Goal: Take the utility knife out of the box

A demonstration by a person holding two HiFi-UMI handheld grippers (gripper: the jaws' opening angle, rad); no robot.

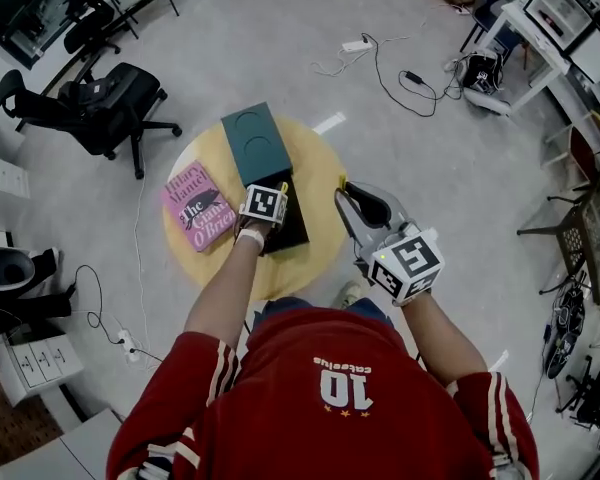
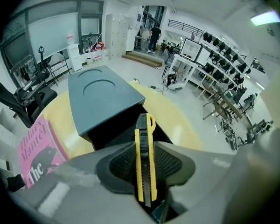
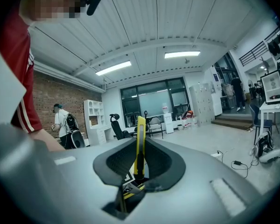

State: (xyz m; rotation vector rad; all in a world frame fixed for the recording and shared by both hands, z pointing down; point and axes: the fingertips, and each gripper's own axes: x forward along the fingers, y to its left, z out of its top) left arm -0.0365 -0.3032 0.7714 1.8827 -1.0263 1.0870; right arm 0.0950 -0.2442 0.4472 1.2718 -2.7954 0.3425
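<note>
Left gripper (image 1: pixel 265 208) is over the open box (image 1: pixel 293 223) on the table (image 1: pixel 315 153). Its jaws are clamped on the knife (image 2: pixel 144 162). The grip sits mid-handle, slider face up, and the far end points over the box's dark interior. Lid (image 1: pixel 256 144) lies flat behind the box; book (image 1: pixel 198 206) is just beside it.

Right gripper (image 1: pixel 352 203) is held clear to the right, off the box. Its jaws are closed on a thin yellow strip (image 3: pixel 140 143), possibly a second knife; cannot confirm.

Step in hand, as judged: the lift-out.
- Cannot tell whether the knife's far end is above the box rim.
- Raise straight up, along the knife's own line, so the end does not catch the front wall or drag the box.
- Hold the clamp firm. The handle is smooth plastic and narrow, so it could pivot between the pads if tilted early.
- Move sideways only once it is clear of the rim.
- The right gripper is free to steady the box if it shifts.
</note>
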